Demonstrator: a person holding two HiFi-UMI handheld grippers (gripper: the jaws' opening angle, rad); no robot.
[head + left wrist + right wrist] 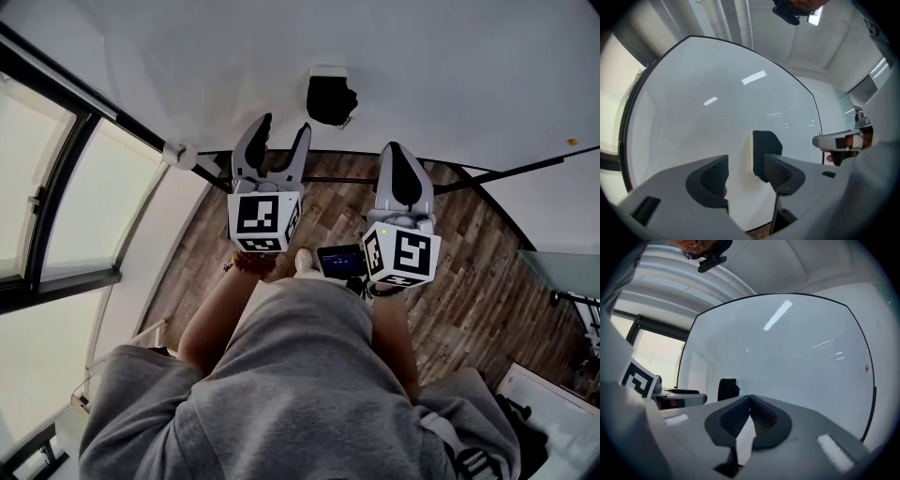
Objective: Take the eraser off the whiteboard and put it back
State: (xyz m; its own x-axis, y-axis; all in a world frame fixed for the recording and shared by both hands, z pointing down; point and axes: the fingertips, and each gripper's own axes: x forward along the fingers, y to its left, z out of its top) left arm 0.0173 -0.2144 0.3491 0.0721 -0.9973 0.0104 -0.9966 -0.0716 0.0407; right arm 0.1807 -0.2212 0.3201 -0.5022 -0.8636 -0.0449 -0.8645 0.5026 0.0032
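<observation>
eraser (331,98) sits on the whiteboard (469,66) in the head view, just beyond the left tongs (281,131), whose jaws stand wide; the right tongs (397,155) are pressed together.

left gripper view: the eraser lies ahead, in line with the spread jaws (no pad touches it).

right gripper view: jaws closed on nothing, eraser off to the left.

taking it off and putting it back both look left to do.
</observation>
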